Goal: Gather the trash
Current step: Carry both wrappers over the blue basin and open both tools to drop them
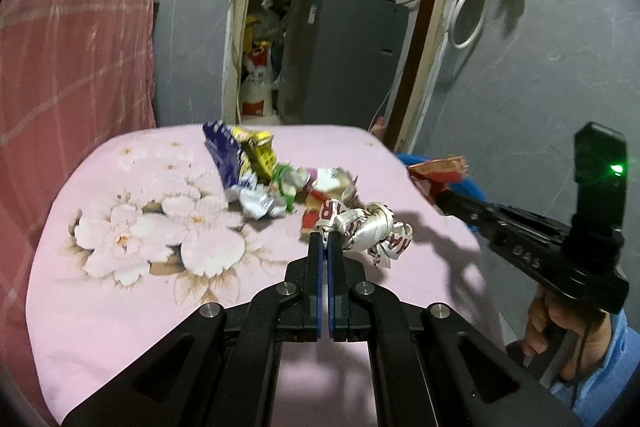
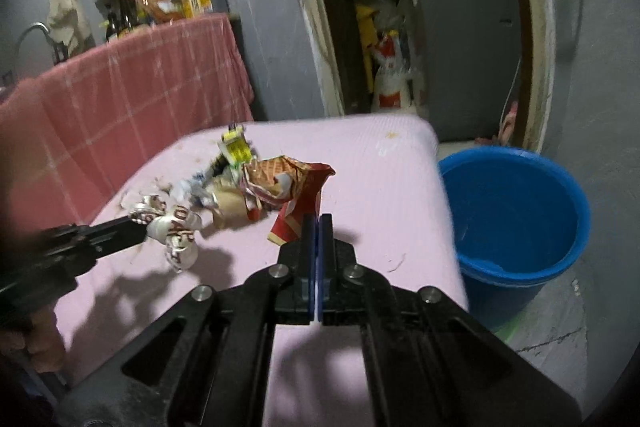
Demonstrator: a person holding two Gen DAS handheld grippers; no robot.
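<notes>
A heap of crumpled wrappers [image 1: 260, 171] lies on a pink flowered table cover [image 1: 140, 247]. My left gripper [image 1: 325, 238] is shut on a white crumpled wrapper with dark red letters [image 1: 360, 227], lifted a little above the cover; the same wrapper [image 2: 176, 231] shows in the right wrist view. My right gripper [image 2: 317, 221] is shut on a red and tan snack wrapper [image 2: 292, 187], also raised off the table. In the left wrist view that red wrapper [image 1: 436, 173] hangs at the right gripper's tip near the table's right edge.
A blue bucket [image 2: 516, 211] stands on the floor just right of the table. A counter draped in pink checked cloth [image 2: 132, 95] with bottles is at the left. A grey fridge [image 1: 344, 59] stands behind a doorway. A hand [image 1: 560, 327] holds the right gripper.
</notes>
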